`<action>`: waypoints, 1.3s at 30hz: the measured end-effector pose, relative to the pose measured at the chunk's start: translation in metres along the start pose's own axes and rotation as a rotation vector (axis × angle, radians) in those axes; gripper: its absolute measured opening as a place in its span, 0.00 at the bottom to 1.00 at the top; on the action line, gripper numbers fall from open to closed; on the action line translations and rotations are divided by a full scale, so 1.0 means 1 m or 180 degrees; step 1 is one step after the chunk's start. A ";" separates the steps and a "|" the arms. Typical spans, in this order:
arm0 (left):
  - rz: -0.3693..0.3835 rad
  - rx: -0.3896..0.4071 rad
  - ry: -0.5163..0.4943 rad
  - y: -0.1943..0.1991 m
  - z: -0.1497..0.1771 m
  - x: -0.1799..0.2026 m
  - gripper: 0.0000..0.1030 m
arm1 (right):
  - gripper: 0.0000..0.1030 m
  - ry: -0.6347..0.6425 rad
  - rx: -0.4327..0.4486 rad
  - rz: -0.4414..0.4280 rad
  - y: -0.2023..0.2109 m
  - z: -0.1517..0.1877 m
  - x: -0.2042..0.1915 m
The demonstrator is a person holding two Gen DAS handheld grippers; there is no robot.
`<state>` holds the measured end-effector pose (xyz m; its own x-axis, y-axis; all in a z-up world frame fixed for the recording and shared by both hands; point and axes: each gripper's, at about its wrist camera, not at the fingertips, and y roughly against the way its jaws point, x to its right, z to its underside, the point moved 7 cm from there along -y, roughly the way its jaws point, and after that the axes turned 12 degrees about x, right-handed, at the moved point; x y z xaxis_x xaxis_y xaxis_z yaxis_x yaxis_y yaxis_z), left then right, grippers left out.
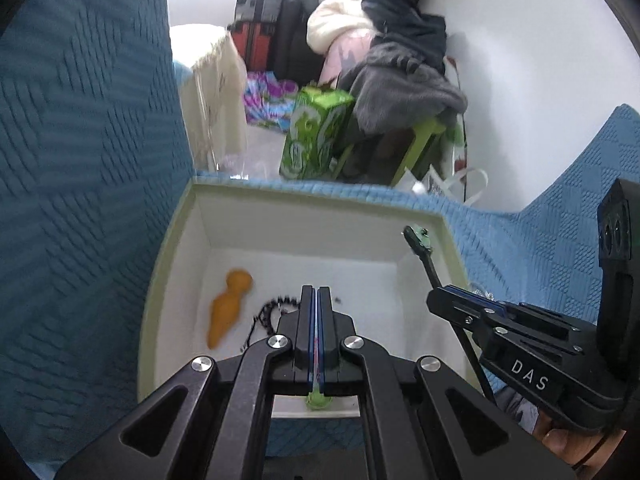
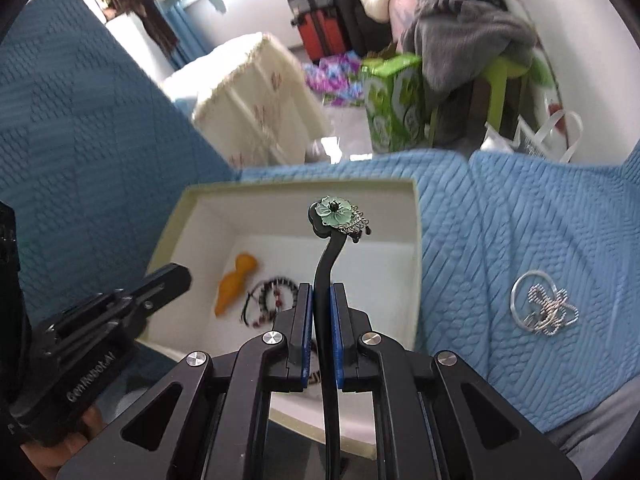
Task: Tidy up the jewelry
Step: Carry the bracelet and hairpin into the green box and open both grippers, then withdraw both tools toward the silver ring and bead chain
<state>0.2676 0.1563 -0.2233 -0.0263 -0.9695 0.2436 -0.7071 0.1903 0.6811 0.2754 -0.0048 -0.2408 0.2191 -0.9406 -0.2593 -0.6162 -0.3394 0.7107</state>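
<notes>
Clearly both tools hang over the open white box (image 2: 416, 216), which sits on a blue quilted bedspread (image 2: 520, 208). At about 9 o'clock on the box floor lies an orange gourd-shaped charm (image 2: 236, 284), and just beside it, toward the centre, a dark beaded bracelet (image 2: 268, 300). The left hand-held gripper (image 1: 317, 300) is clenched; a thin sliver of pink shows between its blue pads and a green bit (image 1: 318, 400) hangs below them, but what that piece is I cannot tell. The right hand-held gripper (image 2: 322, 300) is clamped on the black stem of a hair stick (image 2: 326, 256), whose pale green flower head with small dangling chains points to 12 o'clock, above the box. At 3 o'clock, well apart on the bedspread, lies 1 silver beaded piece with a ring (image 2: 544, 304), not yet put away.

My judgement: the hair stick is light and stiff along its stem, so the mid-stem hold suits it; the flower and chains look delicate and should not be pinched. The silver piece looks limp and likely slippery, so its ring seems the surest place to take hold.
</notes>
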 end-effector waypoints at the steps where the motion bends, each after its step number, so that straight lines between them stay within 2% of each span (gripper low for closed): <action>1: 0.0011 -0.0030 0.0037 -0.003 0.004 -0.002 0.00 | 0.06 0.0020 -0.0034 0.0013 -0.003 0.004 0.000; 7: -0.0051 -0.0029 0.0139 -0.005 0.011 -0.010 0.00 | 0.08 -0.0019 -0.0187 0.0032 -0.016 0.015 0.001; 10: -0.0088 0.0032 0.0154 0.003 0.003 -0.012 0.01 | 0.15 -0.0057 -0.0187 -0.0058 -0.015 0.012 -0.002; 11: -0.0112 0.0067 0.0132 0.008 -0.001 -0.012 0.01 | 0.26 -0.0039 -0.0144 -0.0072 -0.010 0.009 -0.003; 12: -0.0131 0.0090 0.0108 0.012 -0.003 -0.012 0.01 | 0.31 -0.0041 -0.0108 -0.0100 -0.007 0.005 -0.003; 15: -0.0139 0.0233 0.0045 0.030 -0.019 -0.005 0.01 | 0.32 -0.0075 0.0073 -0.0244 0.012 -0.012 -0.004; 18: -0.0107 0.0423 0.0062 0.052 -0.039 0.007 0.01 | 0.32 0.0084 0.0327 -0.0327 0.039 -0.033 -0.005; 26: -0.0082 0.0794 0.0002 0.085 -0.084 0.053 0.02 | 0.32 0.0439 0.0859 -0.0363 0.107 -0.087 -0.001; 28: -0.0050 0.0859 -0.0018 0.090 -0.092 0.065 0.14 | 0.32 0.0464 0.0965 -0.0346 0.123 -0.097 0.008; 29: -0.0042 0.0867 -0.0028 0.092 -0.093 0.072 0.42 | 0.32 0.0460 0.1013 -0.0336 0.131 -0.101 0.013; 30: -0.0012 0.0874 -0.0031 0.093 -0.095 0.079 0.65 | 0.32 0.0452 0.1058 -0.0307 0.136 -0.106 0.019; 34: 0.0142 0.0900 -0.0073 0.093 -0.093 0.110 0.64 | 0.32 0.0434 0.1185 -0.0193 0.155 -0.110 0.050; 39: 0.0328 0.0756 -0.0162 0.072 -0.072 0.158 0.63 | 0.32 0.0380 0.1252 -0.0047 0.169 -0.103 0.097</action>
<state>0.2635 0.0283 -0.0860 -0.1380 -0.9545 0.2643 -0.8447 0.2528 0.4718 0.2704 -0.1535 -0.0789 0.3020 -0.9374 -0.1735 -0.8495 -0.3472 0.3973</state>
